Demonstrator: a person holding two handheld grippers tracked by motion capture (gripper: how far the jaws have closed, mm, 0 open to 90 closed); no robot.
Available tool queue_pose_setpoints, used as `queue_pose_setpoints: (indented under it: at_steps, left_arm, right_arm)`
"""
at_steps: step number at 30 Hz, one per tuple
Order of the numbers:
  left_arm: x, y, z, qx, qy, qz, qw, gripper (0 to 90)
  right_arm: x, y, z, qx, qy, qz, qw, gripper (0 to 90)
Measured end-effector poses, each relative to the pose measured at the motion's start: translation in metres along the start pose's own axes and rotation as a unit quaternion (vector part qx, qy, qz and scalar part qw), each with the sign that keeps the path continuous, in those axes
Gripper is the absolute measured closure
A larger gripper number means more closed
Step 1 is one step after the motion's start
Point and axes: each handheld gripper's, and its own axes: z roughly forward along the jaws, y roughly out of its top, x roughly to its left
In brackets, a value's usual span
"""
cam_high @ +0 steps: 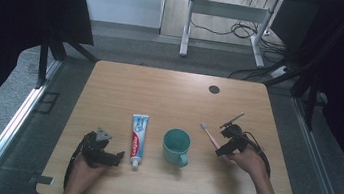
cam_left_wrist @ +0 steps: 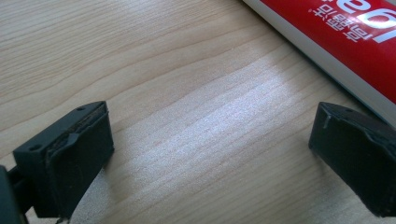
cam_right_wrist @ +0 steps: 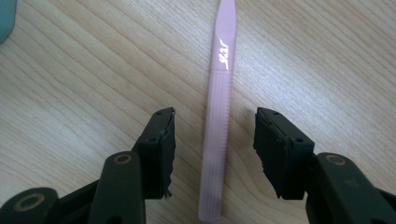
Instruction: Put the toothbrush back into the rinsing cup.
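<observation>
A brown wooden table [cam_high: 170,92] holds a toothpaste tube [cam_high: 137,140], a green cup [cam_high: 176,147] beside it, and a pink toothbrush [cam_high: 210,136] lying flat.

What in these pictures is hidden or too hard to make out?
- Toothpaste tube: the left gripper view's top and right edges cut it off; its name cannot be read whole.
- Pink toothbrush: the right gripper view's top edge cuts off its head; in the high view the bristles are too small.
- Teal mug: a mere sliver at the right gripper view's edge.
- Dark disc on the table: too small to identify.
</observation>
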Motion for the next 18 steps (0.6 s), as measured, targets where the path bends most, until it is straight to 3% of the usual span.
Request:
queue_pose_setpoints:
  at_steps: [18]
  left_arm:
    - [0.000, 0.000, 0.000, 0.000, 0.000, 0.000, 1.0000, 0.0]
  right_arm:
    - [0.006, 0.037, 0.009, 0.072, -0.018, -0.005, 0.9972, 59.8]
